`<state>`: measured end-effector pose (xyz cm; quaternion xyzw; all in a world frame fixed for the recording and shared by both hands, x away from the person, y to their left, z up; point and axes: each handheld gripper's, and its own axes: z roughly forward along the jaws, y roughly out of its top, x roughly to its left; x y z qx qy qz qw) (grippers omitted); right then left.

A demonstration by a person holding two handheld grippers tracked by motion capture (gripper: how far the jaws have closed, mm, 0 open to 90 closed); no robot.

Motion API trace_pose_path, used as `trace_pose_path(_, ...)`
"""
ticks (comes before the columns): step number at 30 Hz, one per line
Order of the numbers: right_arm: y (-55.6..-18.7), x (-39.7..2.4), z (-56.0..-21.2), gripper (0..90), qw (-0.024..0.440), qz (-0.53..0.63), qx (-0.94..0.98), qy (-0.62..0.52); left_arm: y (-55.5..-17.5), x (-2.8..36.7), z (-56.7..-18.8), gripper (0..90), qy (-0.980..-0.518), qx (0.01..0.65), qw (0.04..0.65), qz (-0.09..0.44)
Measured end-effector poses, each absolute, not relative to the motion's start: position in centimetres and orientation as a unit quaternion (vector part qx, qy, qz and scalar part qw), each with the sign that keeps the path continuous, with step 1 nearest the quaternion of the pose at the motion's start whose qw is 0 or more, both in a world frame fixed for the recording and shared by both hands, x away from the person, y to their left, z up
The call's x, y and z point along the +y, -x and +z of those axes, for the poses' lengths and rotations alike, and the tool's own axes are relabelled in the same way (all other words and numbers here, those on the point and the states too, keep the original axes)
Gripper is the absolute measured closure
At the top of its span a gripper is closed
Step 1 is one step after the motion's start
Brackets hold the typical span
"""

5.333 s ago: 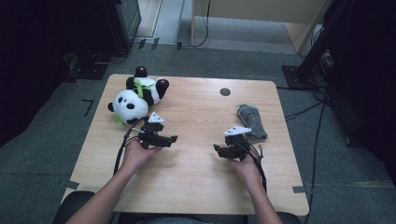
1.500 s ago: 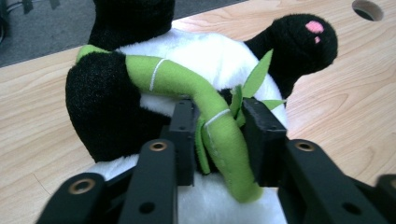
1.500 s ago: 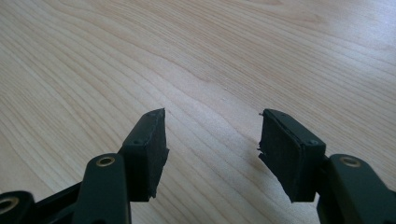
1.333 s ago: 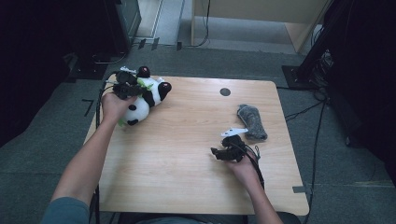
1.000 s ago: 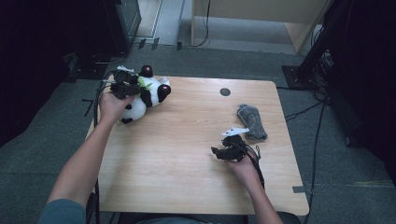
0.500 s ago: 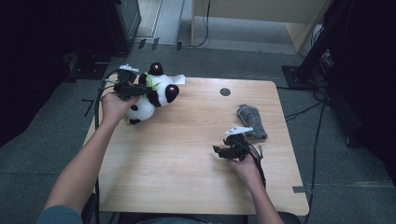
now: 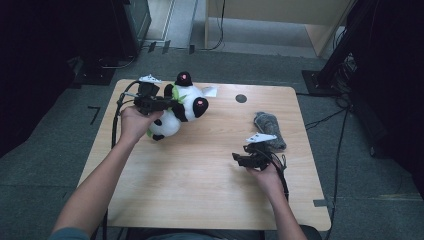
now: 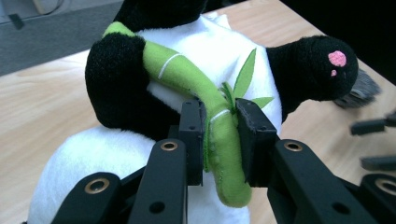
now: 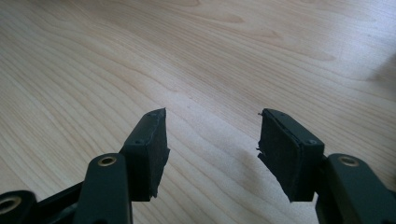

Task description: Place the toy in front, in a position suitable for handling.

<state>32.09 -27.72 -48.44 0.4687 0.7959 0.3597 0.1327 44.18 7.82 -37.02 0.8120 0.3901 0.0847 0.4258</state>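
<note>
Light wooden table (image 7: 200, 190), rounded corners, centre of frame: plush panda (image 7: 175, 107) at upper left, grey cloth (image 7: 270, 130) at right, black round mark (image 7: 241, 98) near far edge.

Grey cloth (image 7: 270, 130), perhaps a sock; table (image 7: 200, 185)

Panda's (image 8: 154, 121) head cut off, grey object (image 8: 359, 88) perhaps blurred.

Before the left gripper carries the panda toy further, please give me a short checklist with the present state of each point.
1. Left gripper shut on the green bamboo stalk of the panda toy: ok.
2. Grip on the toy's body: not ok, stalk alone.
3. Toy fully off the table: cannot tell.
4. Right gripper open, nothing between its jaws: ok.
5. Grey cloth apart from the toy: ok.
</note>
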Motion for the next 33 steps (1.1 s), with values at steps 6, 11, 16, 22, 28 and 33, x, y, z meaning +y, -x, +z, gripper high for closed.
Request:
trace_pose_path(6, -32.6, -27.9, -47.9, 42.7, 0.136, 0.369, 0.791, -0.469, -42.1, 7.6, -37.6, 74.2, -0.817, 0.384, 0.423, 0.077)
trace_pose_path(11, -32.6, -28.4, -47.6, 43.2, 0.145, 0.38, 0.783, -0.471, -40.2, 7.3, -38.0, 74.2, -0.821, 0.371, 0.427, 0.072)
trace_pose_path(16, -32.9, -28.5, -47.4, 43.4, 0.142, 0.379, 0.781, -0.476, -38.9, 6.4, -38.6, 74.2, -0.828, 0.357, 0.428, 0.064)
trace_pose_path(22, -33.0, -29.0, -47.2, 43.4, 0.149, 0.381, 0.776, -0.481, -37.6, 4.7, -39.3, 74.2, -0.841, 0.329, 0.428, 0.044)
trace_pose_path(28, -32.8, -29.8, -47.2, 43.4, 0.155, 0.382, 0.767, -0.492, -36.5, 3.6, -40.0, 74.2, -0.846, 0.31, 0.433, 0.026)
trace_pose_path(33, -32.7, -30.2, -47.0, 43.4, 0.164, 0.383, 0.761, -0.498, -35.9, 2.8, -40.8, 74.2, -0.853, 0.294, 0.43, 0.01)
